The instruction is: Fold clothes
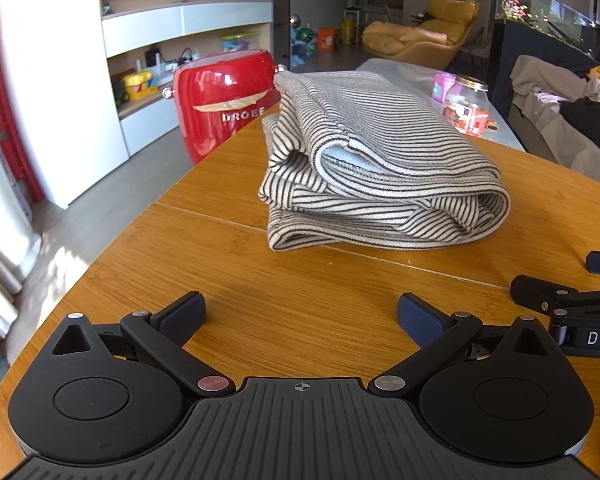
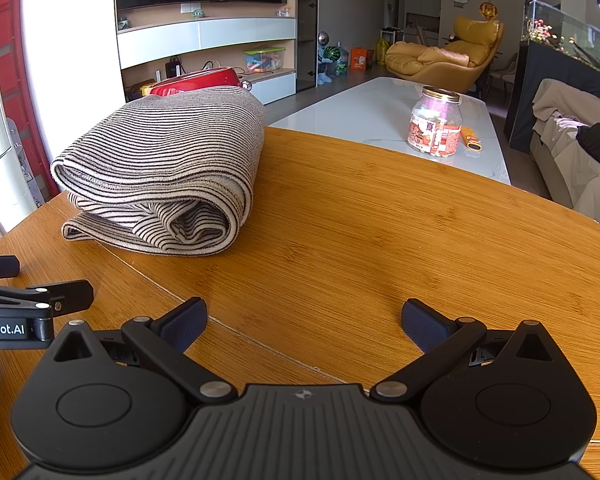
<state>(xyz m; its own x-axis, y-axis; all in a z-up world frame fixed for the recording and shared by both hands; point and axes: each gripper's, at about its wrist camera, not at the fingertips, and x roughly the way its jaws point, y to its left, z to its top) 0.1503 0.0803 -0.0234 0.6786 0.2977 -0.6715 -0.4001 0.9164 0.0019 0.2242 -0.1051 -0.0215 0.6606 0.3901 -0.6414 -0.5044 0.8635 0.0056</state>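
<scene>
A striped black-and-cream garment (image 1: 376, 164) lies folded in a thick bundle on the wooden table (image 1: 260, 300). In the right wrist view the same garment (image 2: 168, 172) sits at the far left of the table (image 2: 380, 240). My left gripper (image 1: 300, 316) is open and empty, low over the table, short of the bundle's near edge. My right gripper (image 2: 304, 322) is open and empty, to the right of the bundle. Each gripper shows at the edge of the other's view: the right one (image 1: 568, 284) and the left one (image 2: 24, 284).
A red appliance (image 1: 224, 100) stands just past the table's far left edge. A grey-white table (image 2: 384, 120) behind holds a glass jar (image 2: 436, 128) and an orange object (image 2: 471, 138). A sofa (image 2: 572, 152) with clothes lies at right.
</scene>
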